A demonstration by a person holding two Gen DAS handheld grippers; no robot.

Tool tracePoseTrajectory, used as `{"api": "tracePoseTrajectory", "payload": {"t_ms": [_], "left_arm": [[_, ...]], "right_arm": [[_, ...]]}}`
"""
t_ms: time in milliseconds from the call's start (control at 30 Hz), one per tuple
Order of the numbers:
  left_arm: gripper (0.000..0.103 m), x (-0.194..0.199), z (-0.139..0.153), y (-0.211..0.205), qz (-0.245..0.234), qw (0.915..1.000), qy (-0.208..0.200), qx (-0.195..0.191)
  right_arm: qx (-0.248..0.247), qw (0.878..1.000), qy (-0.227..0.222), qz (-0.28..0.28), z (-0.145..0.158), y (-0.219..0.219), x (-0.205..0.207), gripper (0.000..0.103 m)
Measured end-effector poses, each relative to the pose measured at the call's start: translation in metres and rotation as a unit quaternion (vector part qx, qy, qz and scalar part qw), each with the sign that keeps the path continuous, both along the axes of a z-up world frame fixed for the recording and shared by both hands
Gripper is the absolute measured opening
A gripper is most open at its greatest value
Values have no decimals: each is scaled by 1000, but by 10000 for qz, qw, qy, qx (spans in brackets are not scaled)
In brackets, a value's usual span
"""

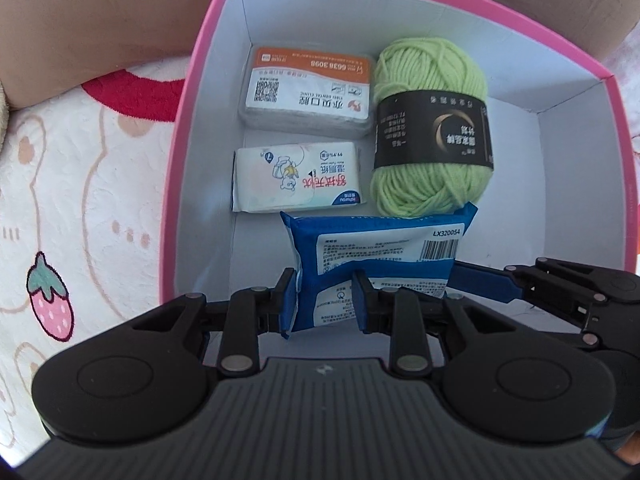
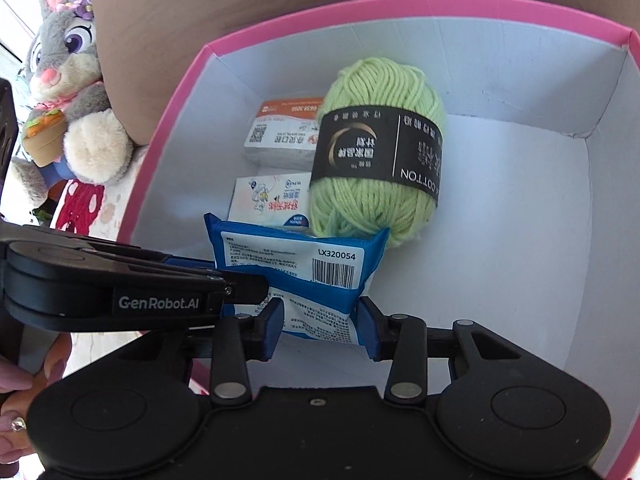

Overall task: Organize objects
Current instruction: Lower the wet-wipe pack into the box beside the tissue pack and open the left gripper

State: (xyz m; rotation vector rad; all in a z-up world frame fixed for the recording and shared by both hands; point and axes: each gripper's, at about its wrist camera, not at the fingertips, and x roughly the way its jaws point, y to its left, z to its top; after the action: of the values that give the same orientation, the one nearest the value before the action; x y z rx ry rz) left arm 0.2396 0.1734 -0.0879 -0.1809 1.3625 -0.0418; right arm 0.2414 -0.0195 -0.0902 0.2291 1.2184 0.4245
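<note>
Both tongs are gripping one blue-and-white plastic wipes packet over the near part of the pink-rimmed white cardboard box.

The left tongs and right tongs are each closing narrowly on the packet's lower edge, at about 6 o'clock in each wrist view, and the soft film is buckling. If one pulls while the other is clamping, the wrapper risks tearing or slipping free, and its top corner, touching the light-green yarn ball with black paper band, may be nudging it. Inside, the yarn is lying at 1 o'clock, a clear plastic case with orange-and-white label at 11 o'clock, and a small white tissue pack just below it.
</note>
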Motion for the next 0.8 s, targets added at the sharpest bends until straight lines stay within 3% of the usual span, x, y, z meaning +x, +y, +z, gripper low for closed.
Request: {"api": "tracePoseTrajectory", "payload": {"t_ms": [333,533,633,700,800], "left_arm": [[28,-2,-1,-8,-115,9995,-196,208],[29,-11,10,-18,-348,9965,-623,436],[24,-16,17,-22,-467,9923,-936,663],[17,-16,19,-23,-554,9909,-1068,607],[16,-9,19,-15,-466,9929,-1075,207]], "right_arm": [[-43,9998,47,-201,-5,1,0,42],[-65,9997,-32,-239,-11,-2,-2,40],[91,9994,-22,-338,-13,-5,-3,40],[92,9994,-40,-330,-13,-4,-3,35],[262,9988,80,-396,-15,-3,-2,27]]}}
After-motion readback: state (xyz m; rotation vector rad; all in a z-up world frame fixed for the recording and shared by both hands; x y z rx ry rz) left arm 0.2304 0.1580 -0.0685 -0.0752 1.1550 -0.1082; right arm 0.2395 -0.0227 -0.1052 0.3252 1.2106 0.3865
